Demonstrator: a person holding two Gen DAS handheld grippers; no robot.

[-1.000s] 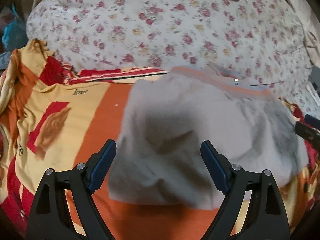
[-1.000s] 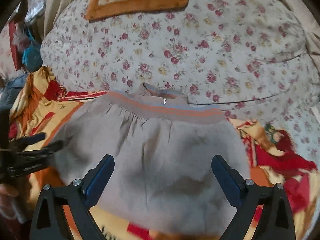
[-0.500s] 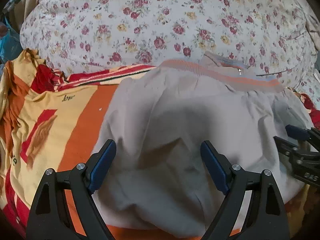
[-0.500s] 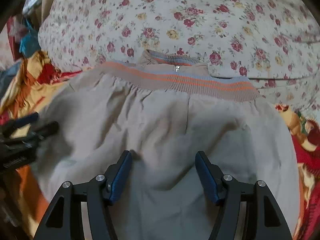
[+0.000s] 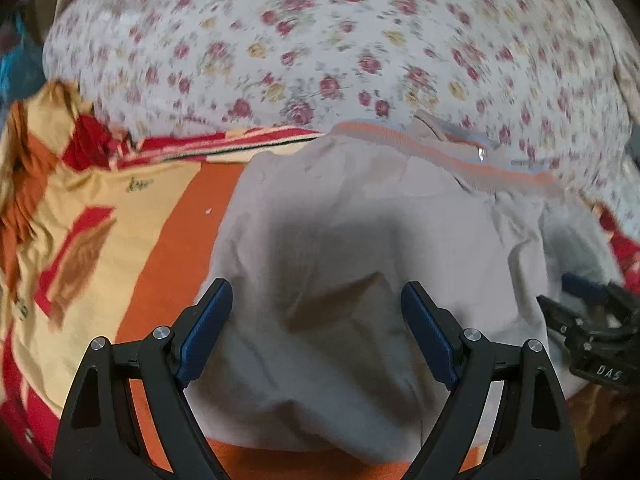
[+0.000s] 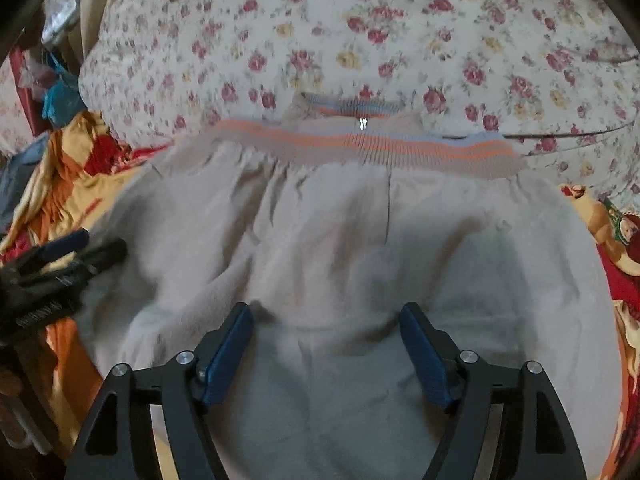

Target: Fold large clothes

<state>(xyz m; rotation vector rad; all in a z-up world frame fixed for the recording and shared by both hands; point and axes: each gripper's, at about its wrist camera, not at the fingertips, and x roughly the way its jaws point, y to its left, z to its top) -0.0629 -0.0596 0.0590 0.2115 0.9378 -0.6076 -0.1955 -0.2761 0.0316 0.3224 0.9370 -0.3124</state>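
A grey jacket (image 6: 360,248) lies folded into a rough bundle on the orange patterned bed (image 5: 132,240), ribbed hem at the far edge; left gripper (image 5: 316,332) and right gripper (image 6: 326,348) hover above, fingers wide, holding nothing; tidying folds probably remain

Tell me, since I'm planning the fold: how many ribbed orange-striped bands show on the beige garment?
2: the long hem band across its far edge, and a shorter collar band just beyond it; others may be hidden.
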